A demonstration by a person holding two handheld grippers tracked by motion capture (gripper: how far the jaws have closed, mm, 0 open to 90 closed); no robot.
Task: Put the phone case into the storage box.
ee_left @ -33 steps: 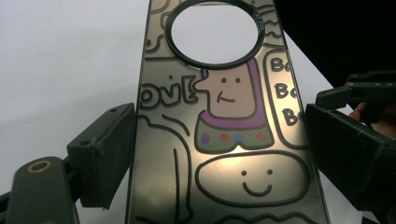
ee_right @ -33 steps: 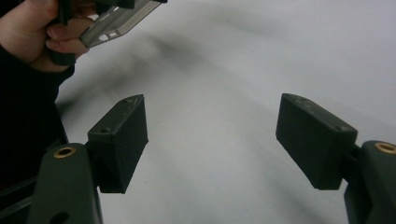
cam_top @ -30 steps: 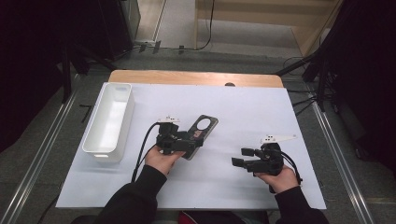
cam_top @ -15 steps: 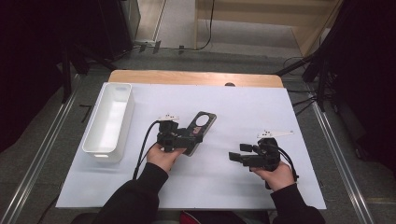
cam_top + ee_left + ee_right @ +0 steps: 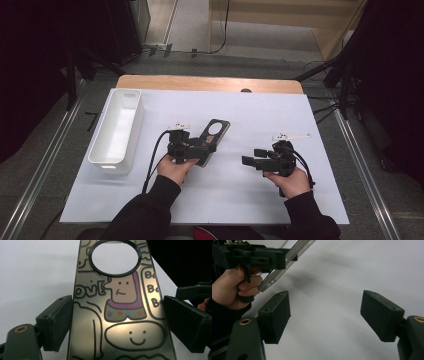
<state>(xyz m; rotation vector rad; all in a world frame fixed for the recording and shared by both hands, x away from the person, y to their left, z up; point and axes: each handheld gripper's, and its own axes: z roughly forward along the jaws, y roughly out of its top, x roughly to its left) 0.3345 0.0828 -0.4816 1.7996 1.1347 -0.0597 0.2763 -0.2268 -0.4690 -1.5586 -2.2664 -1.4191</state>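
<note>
My left gripper (image 5: pixel 201 147) is shut on a dark flat plate (image 5: pixel 216 131) that has a round hole and cartoon drawings. In the left gripper view the plate (image 5: pixel 120 315) runs away from me, and the two jaws press on its long edges. It hangs tilted above the white sheet, as seen in the right gripper view, where the plate (image 5: pixel 287 262) sticks out of the left gripper (image 5: pixel 274 256). My right gripper (image 5: pixel 248 161) sits to the right, pointing toward the left hand. Its jaws (image 5: pixel 324 315) stand open with nothing between them.
A white oblong bin (image 5: pixel 117 131) stands at the left of the white sheet (image 5: pixel 270 115), which covers a wooden table (image 5: pixel 200 82). A cable trails from the left gripper toward the person. Metal rails run along both sides of the table.
The right gripper has shifted slightly left, toward the left hand. The left gripper and the plate have stayed where they were.
</note>
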